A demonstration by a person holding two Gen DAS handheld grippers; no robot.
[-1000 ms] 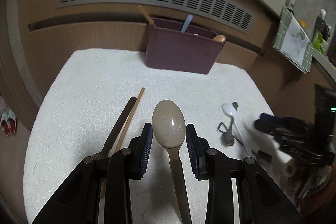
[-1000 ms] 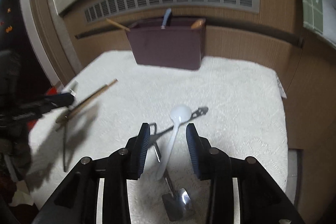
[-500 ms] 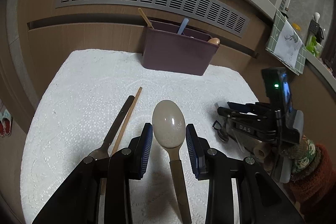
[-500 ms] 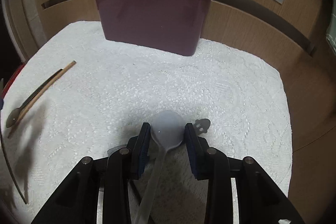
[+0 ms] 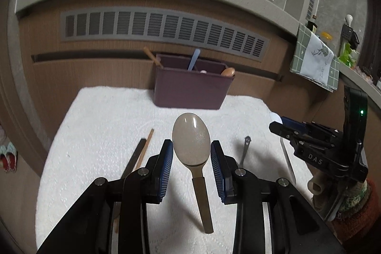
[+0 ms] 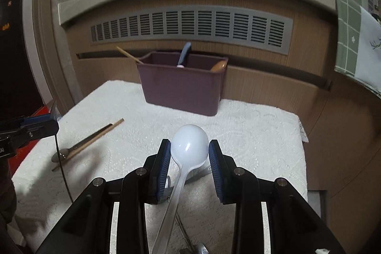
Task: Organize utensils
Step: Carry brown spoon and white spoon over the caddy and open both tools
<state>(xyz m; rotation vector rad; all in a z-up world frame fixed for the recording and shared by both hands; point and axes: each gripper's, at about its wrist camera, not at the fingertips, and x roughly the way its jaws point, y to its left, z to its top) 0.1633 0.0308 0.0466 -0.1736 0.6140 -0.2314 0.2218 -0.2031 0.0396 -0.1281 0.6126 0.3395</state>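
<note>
- The left tool grips a beige, glossy, oval-bowled spoon with a flat tan handle. Its blue ribbed pads press on the two edges of the bowl, and the handle hangs down toward the near side, clear of the bench.
- The right tool has just been closing, and its pads now pinch a milky-white translucent plastic spoon by the sides of its round bowl. The thin handle trails down between the tool's arms.
- Both spoons look light and stiff. Their smooth, curved bowls are probably slippery, so held at the widest part they may swivel or squirt out. The neck, or the flat handle of the beige spoon, would likely be a surer hold.
- The white spoon's thin handle looks the more bendable of the two.
- A maroon rectangular plastic utensil caddy stands at the far edge of the white textured cloth on the bench. It already holds a pale blue handle, a wooden stick and a rounded wooden end.
- To the left on the cloth lie a brown wooden chopstick and a dark metal spoon, side by side and touching.
- A slim metal utensil lies on the cloth to the right.
</note>
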